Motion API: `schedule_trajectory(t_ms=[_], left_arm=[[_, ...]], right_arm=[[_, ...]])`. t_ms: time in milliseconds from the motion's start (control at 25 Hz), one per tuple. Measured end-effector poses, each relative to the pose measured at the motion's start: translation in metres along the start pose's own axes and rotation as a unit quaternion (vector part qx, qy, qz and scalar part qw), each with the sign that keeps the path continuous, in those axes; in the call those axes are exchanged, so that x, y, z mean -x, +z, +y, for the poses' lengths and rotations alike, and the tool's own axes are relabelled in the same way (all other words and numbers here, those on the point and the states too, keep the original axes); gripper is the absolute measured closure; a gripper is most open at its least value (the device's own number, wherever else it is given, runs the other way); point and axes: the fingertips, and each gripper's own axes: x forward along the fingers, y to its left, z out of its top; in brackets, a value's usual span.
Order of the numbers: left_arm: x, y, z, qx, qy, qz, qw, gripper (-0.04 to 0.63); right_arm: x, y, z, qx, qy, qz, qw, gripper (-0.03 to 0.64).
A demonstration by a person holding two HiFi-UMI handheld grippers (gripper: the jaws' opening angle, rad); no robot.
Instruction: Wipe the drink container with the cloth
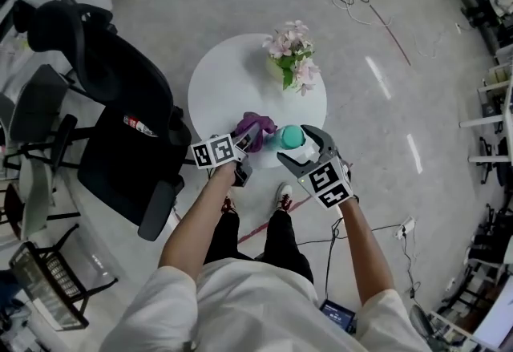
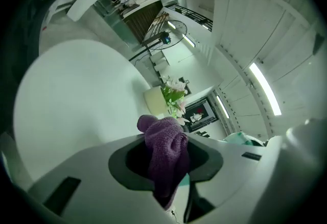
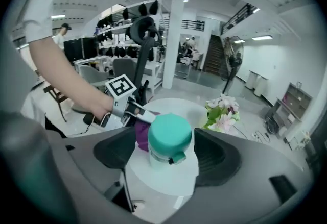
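At centre-left of the head view, the left gripper [image 1: 248, 139] holds the cloth [image 1: 258, 127] just beside the bottle [image 1: 293, 137], which stands on the table [image 1: 232, 78]. Its own view shows its jaws clamped on the bunched cloth [image 2: 166, 149]. Further right, the right gripper [image 1: 304, 147] straddles the bottle. Only its own view shows gaps either side of the cap [image 3: 170, 133], so it is open.

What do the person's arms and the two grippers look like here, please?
Both the left gripper and the right gripper have broad grey bodies with two curved jaws lined by dark pads. Each carries a cube of black-and-white square markers. The person wears a white shirt with short sleeves.
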Motion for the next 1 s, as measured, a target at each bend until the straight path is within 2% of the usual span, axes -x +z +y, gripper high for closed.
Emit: schedule_trajectory(t_ms=[120, 200, 360, 560, 640, 800, 1000], left_arm=[[0.035, 0.021, -0.017, -0.017, 0.006, -0.030, 0.9994, 0.453], [0.057, 0.030, -0.034, -0.024, 0.008, -0.054, 0.9982, 0.453], [0.094, 0.047, -0.065, -0.054, 0.031, -0.111, 0.9918, 0.453], [0.116, 0.064, -0.111, -0.063, 0.057, -0.186, 0.9788, 0.453], [0.120, 0.062, -0.127, -0.059, 0.056, -0.212, 0.9739, 0.453], [0.116, 0.054, -0.142, -0.051, 0.064, -0.235, 0.9685, 0.453], [0.108, 0.037, -0.150, -0.042, 0.077, -0.247, 0.9651, 0.454]], right_arm=[[0.013, 0.005, -0.003, 0.037, 0.061, -0.013, 0.997, 0.242], [0.020, 0.009, -0.003, 0.074, 0.110, -0.021, 0.991, 0.242], [0.028, 0.015, -0.002, 0.181, 0.183, -0.029, 0.966, 0.242], [0.026, 0.022, -0.006, 0.234, 0.248, -0.039, 0.939, 0.242], [0.025, 0.014, -0.002, 0.266, 0.278, -0.030, 0.922, 0.244], [0.025, -0.007, 0.003, 0.336, 0.342, 0.001, 0.877, 0.244], [0.018, -0.019, -0.005, 0.413, 0.362, 0.019, 0.835, 0.242]])
